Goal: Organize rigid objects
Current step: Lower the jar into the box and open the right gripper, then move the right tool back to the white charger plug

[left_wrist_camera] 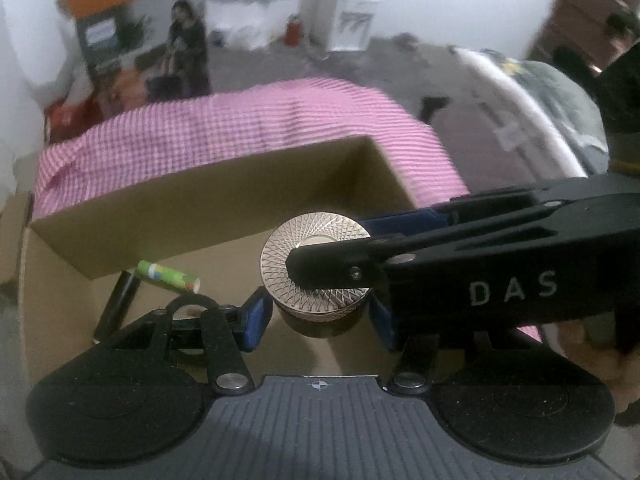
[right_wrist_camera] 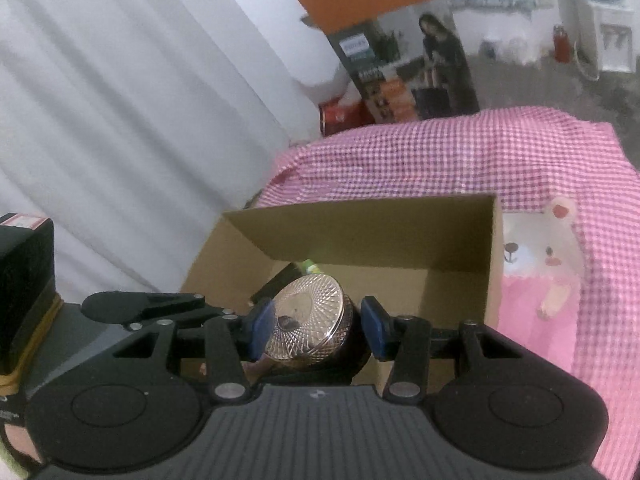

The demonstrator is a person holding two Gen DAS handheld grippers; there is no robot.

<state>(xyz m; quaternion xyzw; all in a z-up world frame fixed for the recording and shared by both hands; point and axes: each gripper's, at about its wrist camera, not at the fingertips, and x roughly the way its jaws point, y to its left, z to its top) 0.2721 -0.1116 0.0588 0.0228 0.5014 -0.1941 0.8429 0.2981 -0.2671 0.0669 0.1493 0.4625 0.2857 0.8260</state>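
A dark jar with a patterned silver lid (left_wrist_camera: 314, 266) (right_wrist_camera: 310, 320) hangs over the open cardboard box (left_wrist_camera: 168, 216) (right_wrist_camera: 492, 264). My right gripper (right_wrist_camera: 316, 326) has its blue pads on both sides of the jar and is shut on it; in the left wrist view it reaches in from the right (left_wrist_camera: 352, 252). My left gripper (left_wrist_camera: 320, 316) is open just below the jar, its pads apart from it. A black tube (left_wrist_camera: 116, 304) and a green-and-white tube (left_wrist_camera: 168, 276) lie in the box.
The box stands on a pink checked cloth (left_wrist_camera: 248, 120) (right_wrist_camera: 440, 152) with a bear picture (right_wrist_camera: 540, 256). White curtains (right_wrist_camera: 120, 120) hang on the left. A printed carton (right_wrist_camera: 404, 52) and a red item (right_wrist_camera: 344, 116) stand beyond the table.
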